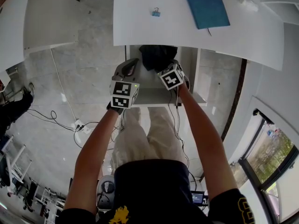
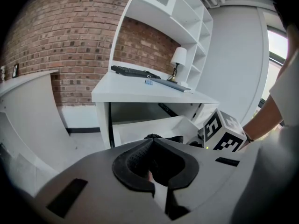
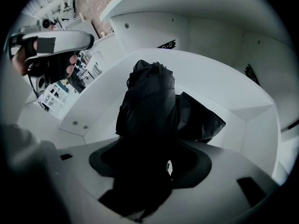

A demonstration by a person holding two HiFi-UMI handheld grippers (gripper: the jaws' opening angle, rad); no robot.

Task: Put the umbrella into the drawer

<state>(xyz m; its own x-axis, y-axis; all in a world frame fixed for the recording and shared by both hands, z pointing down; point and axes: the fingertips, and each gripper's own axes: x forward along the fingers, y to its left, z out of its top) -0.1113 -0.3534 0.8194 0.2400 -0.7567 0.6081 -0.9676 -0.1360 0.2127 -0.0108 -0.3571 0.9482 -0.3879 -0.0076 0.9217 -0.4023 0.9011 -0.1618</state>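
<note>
A black folded umbrella (image 1: 156, 57) hangs into the open white drawer (image 1: 152, 97) under the desk. My right gripper (image 1: 164, 68) is shut on the umbrella (image 3: 149, 106), whose fabric fills the space between the jaws (image 3: 159, 157) and reaches down to the drawer floor (image 3: 224, 90). My left gripper (image 1: 132, 66) hovers by the drawer's left side, apart from the umbrella. Its jaws meet at the tips (image 2: 152, 146) with nothing clearly held. In the left gripper view the drawer (image 2: 140, 127), a bit of the umbrella (image 2: 153, 137) and the right gripper's marker cube (image 2: 224, 130) show ahead.
The white desk top (image 1: 140, 27) carries a blue folder (image 1: 205, 3) and a binder clip (image 1: 155, 13); a keyboard (image 2: 131, 70) and a lamp (image 2: 178, 57) stand further back. Another white desk (image 1: 46, 17) lies left. Cables (image 1: 70, 120) trail on the floor.
</note>
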